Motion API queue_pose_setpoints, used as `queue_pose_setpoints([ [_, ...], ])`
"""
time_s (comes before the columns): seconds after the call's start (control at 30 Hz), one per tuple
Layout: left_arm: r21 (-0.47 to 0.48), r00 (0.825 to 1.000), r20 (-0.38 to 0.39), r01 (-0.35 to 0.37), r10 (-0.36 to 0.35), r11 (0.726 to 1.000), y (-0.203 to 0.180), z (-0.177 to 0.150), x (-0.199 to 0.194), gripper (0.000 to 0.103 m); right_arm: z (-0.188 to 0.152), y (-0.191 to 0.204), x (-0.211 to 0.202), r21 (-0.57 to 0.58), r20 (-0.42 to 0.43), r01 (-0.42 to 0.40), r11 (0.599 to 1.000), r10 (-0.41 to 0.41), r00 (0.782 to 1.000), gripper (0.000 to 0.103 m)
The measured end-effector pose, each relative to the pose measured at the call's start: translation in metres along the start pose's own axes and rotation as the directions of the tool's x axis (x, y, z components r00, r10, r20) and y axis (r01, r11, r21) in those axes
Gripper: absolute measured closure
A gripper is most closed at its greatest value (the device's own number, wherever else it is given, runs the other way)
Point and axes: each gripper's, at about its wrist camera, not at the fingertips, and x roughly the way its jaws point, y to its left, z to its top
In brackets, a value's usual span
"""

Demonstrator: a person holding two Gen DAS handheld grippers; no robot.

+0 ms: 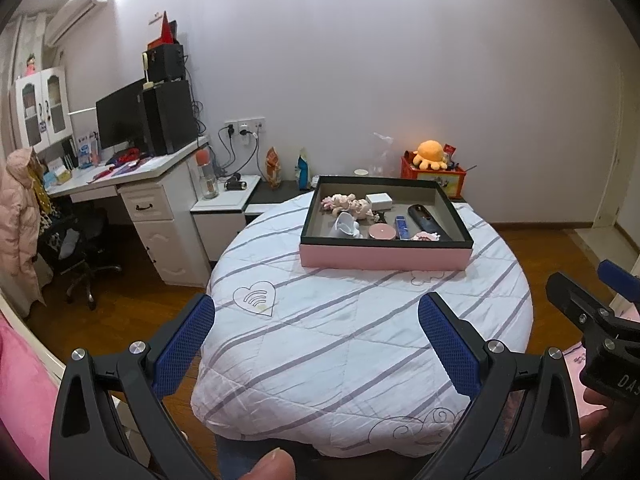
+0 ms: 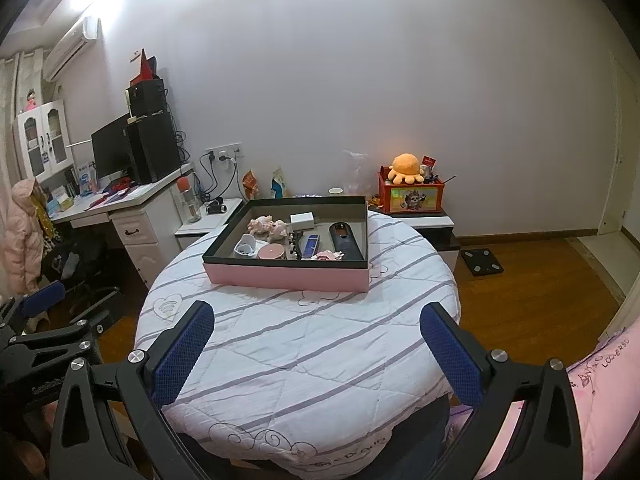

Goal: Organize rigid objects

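- My left tongs (image 1: 316, 340) hang nearest, blue pads spread wide over the striped quilt (image 1: 360, 340), gripping nothing.
- My right tongs (image 2: 316, 344) gape just as wide, empty too.
- Beyond both, the pink-sided tray (image 2: 288, 276) sits at the round desk's far side, holding a white box (image 2: 302, 221), a pink round tin (image 2: 272, 253) and a dark remote (image 2: 344, 240).

Left claw (image 1: 316, 336) and right claw (image 2: 316, 340): handles cut off by bottom edges. Pink box (image 1: 384, 257): near wall hides the bases of its front items. Small pieces beside the dark remote (image 2: 346, 242) too small to identify. Surface (image 2: 280, 360) legs hidden under the quilt.
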Motion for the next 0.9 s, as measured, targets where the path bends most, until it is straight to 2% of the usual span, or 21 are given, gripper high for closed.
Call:
queue_pose_setpoints([
  [0.77, 0.006, 0.998, -0.035, 0.043, -0.043, 0.999, -0.0007, -0.0004, 0.0045, 0.000, -0.0001, 0.0015, -0.0019, 0.001, 0.002, 0.000, 1.000, 0.000, 1.000, 0.000],
  [0.9, 0.006, 0.999, -0.020, 0.047, -0.046, 0.999, -0.0003, -0.0005, 0.0025, 0.000, 0.0001, 0.0014, -0.0021, 0.000, 0.002, -0.001, 1.000, 0.001, 1.000, 0.000],
])
